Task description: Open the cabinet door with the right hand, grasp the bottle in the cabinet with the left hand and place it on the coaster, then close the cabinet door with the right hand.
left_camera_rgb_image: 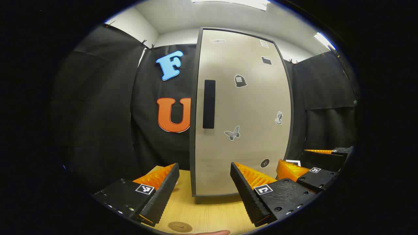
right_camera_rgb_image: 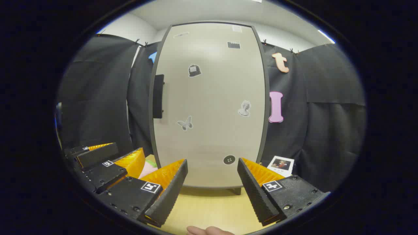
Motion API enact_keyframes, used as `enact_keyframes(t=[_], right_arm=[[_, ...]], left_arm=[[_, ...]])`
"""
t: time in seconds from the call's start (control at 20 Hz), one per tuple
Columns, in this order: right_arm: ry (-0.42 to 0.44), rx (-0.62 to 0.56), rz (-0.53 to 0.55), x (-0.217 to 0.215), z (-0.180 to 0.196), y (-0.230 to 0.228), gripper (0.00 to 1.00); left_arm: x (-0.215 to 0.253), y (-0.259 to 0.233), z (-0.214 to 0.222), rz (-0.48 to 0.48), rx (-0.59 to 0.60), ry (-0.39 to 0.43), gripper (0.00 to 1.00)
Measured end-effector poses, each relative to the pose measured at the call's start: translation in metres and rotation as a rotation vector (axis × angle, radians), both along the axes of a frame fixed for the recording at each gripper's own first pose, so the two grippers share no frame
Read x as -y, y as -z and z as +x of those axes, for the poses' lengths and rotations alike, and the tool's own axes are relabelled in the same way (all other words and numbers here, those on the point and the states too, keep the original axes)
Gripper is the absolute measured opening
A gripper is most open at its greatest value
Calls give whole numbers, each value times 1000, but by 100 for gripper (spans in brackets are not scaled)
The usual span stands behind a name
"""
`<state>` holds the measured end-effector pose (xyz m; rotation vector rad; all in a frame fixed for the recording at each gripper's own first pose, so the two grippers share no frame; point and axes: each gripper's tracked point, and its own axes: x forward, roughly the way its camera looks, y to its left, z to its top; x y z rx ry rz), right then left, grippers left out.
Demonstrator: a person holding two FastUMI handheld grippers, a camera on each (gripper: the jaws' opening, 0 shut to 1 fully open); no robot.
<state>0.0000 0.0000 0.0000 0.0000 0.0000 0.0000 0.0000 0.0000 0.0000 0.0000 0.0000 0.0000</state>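
Right gripper view: cabinet door [right_camera_rgb_image: 209,104] shut, bottle presumably behind it. Right gripper [right_camera_rgb_image: 212,182] spread wide, holding nothing, near the door's foot. Left gripper [left_camera_rgb_image: 204,186] likewise released, above the table [left_camera_rgb_image: 209,212]; a round disc [left_camera_rgb_image: 180,227], probably the coaster, at the frame's bottom. 1 dark vertical handle [left_camera_rgb_image: 209,103] on the door's left edge: rigid, best pinched mid-length. Door looks stiff and light.
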Motion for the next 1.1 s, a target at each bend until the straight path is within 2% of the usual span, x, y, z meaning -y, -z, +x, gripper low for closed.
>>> enact_keyframes(t=[0.15, 0.2, 0.25, 0.3, 0.35, 0.6, 0.65, 0.75, 0.8, 0.9, 1.1], right_arm=[[2, 6, -6, 0, 2, -2, 98], [3, 10, -8, 0, 3, -3, 94], [9, 10, -10, 1, 4, -3, 98], [14, 5, -7, 3, 5, -2, 94], [15, 1, -2, 3, 6, -1, 99], [18, 12, 1, 3, 8, -4, 99], [18, 14, 0, 3, 8, -4, 94], [18, 19, 0, 4, 7, -5, 94], [14, 20, 6, 3, 7, -5, 98], [17, 20, 1, 5, 7, -5, 98], [23, 24, 19, 9, 7, -6, 99]], left_arm=[[-1, -3, 2, 1, 6, -3, 95], [-2, -2, 2, 2, 8, -5, 95], [-2, -2, 3, 3, 7, -2, 95], [1, -2, 2, 2, 7, 5, 95], [1, -3, 1, 8, 10, 3, 95], [0, -3, 2, 9, 8, 2, 95], [1, -4, 2, 8, 10, 4, 95], [2, -5, 2, 9, 15, 8, 95], [2, -2, 3, 16, 8, 5, 95], [3, 3, 3, 27, -12, 4, 95], [7, -8, 1, 45, 19, 14, 95]])
